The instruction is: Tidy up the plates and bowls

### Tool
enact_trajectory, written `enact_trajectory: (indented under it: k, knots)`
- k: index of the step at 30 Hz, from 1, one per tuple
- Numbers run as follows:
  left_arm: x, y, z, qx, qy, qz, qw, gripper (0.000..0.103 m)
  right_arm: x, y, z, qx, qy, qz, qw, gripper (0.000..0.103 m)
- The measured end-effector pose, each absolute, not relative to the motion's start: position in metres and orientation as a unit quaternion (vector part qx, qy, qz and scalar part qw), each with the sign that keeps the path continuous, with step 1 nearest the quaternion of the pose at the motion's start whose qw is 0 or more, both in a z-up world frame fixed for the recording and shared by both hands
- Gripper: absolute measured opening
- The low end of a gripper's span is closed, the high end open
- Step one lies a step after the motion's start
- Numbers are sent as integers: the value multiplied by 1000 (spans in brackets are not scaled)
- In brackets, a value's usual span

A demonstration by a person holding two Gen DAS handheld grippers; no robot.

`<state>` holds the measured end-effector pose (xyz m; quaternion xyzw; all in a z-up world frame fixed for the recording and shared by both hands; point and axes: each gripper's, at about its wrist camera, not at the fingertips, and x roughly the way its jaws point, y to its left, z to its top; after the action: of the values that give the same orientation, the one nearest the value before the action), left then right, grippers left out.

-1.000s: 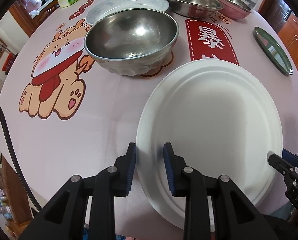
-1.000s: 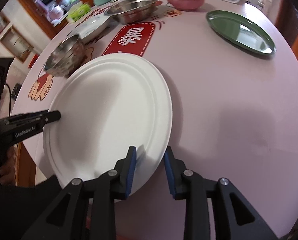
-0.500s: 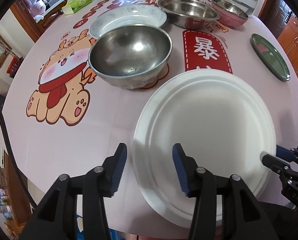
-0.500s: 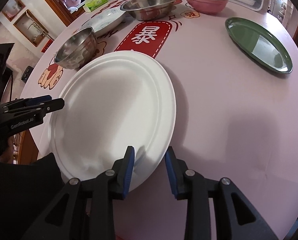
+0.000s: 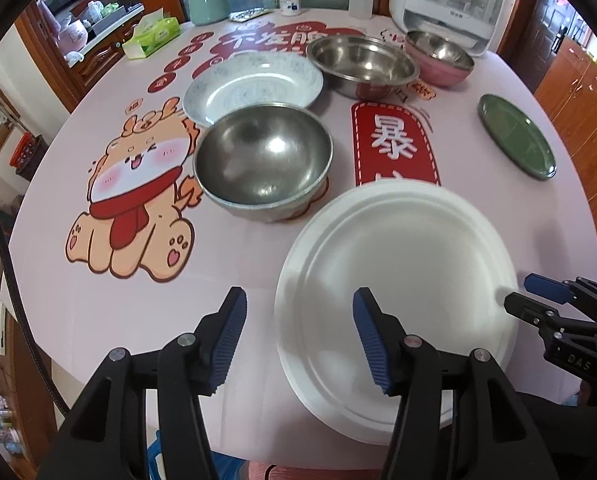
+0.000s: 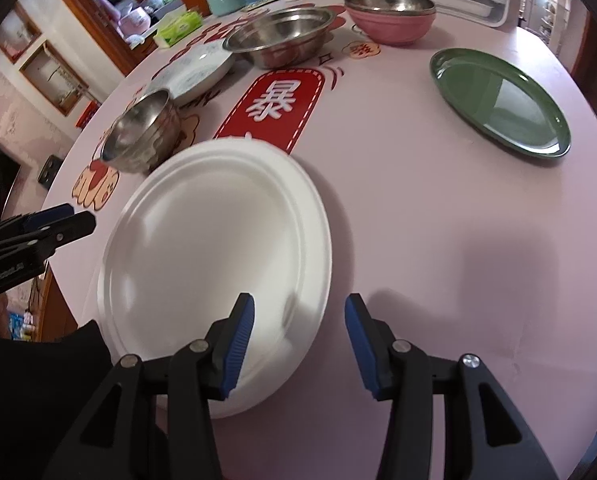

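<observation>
- Left wrist view is showing the left tongs (image 5: 298, 328) standing with jaws wide apart, straddling the near-left rim of the white plate (image 5: 398, 292) without clamping it.
- The white plate is lying near the front edge of the bench (image 5: 78, 300), which is wearing a pink cloth printed with a cartoon dog (image 5: 134, 196).
- The right tongs (image 5: 534, 296) are showing at the right rim of the white plate, blue pad close to the rim; from this view I cannot tell whether it is touching.
- Right wrist view is showing the right tongs (image 6: 298, 332) with jaws spread apart: one finger is hanging over the white plate (image 6: 214, 248), the other outside its rim, gripping nothing.
- The left tongs (image 6: 62, 220) are sitting just beside the left rim of the white plate.
- A steel bowl (image 5: 262, 160) is standing just behind the white plate, toward the left.
- A patterned ceramic dish (image 5: 254, 84) is sitting right behind the steel bowl.
- A wide steel basin (image 5: 362, 64) and a pink bowl (image 5: 438, 56) are standing well behind the white plate, side by side.
- A green plate (image 6: 498, 100) is lying well apart from the white plate, behind it to the right.
</observation>
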<state>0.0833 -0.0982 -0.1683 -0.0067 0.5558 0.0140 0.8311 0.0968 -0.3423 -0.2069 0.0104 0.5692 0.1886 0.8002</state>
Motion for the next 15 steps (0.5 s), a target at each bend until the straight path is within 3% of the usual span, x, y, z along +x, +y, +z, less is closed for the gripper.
enact_trajectory:
  k: [15]
  knots:
    - [106,-41,-123,-21,519,-42,854,65,107,-306,-177,65,541,122,829,53]
